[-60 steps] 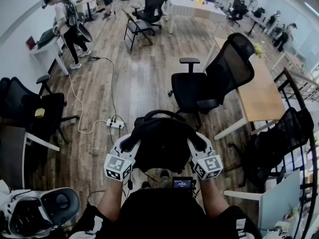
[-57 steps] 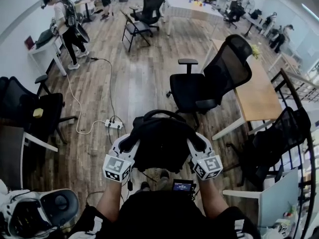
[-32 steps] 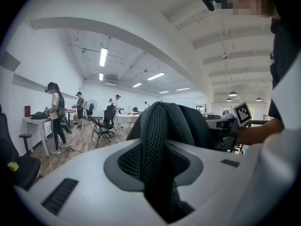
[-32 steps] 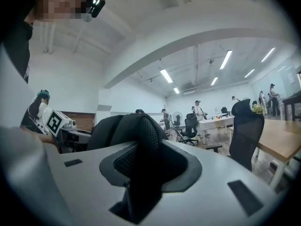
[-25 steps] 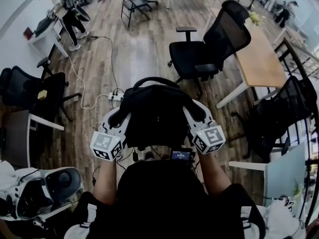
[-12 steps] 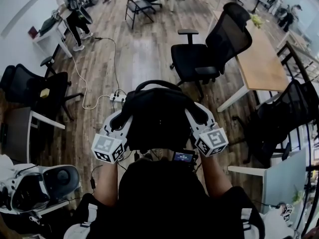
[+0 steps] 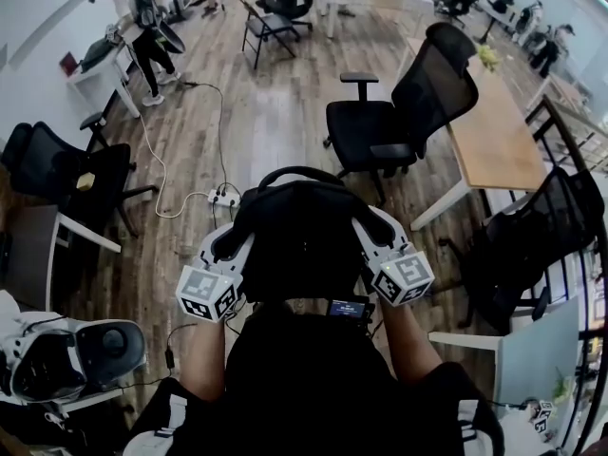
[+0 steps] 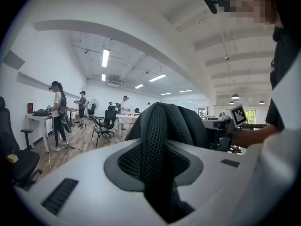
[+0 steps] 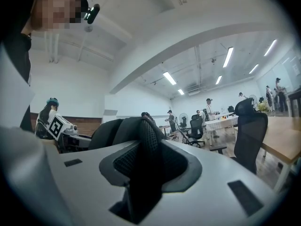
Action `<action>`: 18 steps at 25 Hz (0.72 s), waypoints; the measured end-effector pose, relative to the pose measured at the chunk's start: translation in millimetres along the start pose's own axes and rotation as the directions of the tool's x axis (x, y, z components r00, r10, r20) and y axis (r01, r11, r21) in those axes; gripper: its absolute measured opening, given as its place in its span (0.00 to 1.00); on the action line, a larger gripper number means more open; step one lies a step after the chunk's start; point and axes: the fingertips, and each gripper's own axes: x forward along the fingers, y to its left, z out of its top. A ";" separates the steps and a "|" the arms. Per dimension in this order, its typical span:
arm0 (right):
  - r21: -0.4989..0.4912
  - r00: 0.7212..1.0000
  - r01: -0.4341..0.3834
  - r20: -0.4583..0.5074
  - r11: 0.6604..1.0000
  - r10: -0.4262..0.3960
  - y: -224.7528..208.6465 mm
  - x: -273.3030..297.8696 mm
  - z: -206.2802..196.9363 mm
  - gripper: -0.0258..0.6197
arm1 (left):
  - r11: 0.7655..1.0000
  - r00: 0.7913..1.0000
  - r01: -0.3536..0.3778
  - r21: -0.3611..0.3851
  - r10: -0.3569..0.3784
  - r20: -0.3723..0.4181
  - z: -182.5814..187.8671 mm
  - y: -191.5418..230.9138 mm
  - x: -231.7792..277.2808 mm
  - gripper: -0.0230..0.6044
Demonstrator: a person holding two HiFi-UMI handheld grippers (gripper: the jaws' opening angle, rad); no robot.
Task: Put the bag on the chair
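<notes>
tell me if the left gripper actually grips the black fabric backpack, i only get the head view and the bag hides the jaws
Observer: Yes. In the left gripper view the left gripper is shut on a padded black mesh strap of the black fabric backpack.
Operator: and the right one
Observer: The right gripper view shows the right gripper shut on a second padded mesh strap, the jaws pressed against both its sides.
</notes>
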 end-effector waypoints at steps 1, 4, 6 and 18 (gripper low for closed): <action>-0.002 1.000 -0.002 0.000 1.000 0.002 -0.3 2.1 0.5 0.24 | 1.000 1.000 -0.002 0.000 0.002 0.002 0.8 2.1 0.8 0.21; -0.001 1.000 -0.007 0.003 1.000 0.007 -1.7 10.7 1.7 0.24 | 1.000 1.000 -0.002 -0.003 0.002 0.006 2.3 10.3 4.7 0.21; 0.006 1.000 -0.011 0.010 1.000 0.011 -5.1 18.8 2.8 0.24 | 1.000 1.000 0.000 -0.002 0.000 0.009 4.0 16.6 9.9 0.21; 0.041 1.000 -0.009 0.015 0.999 0.008 -47.4 96.3 3.3 0.24 | 1.000 1.000 0.022 -0.017 -0.022 -0.002 13.6 79.1 72.7 0.21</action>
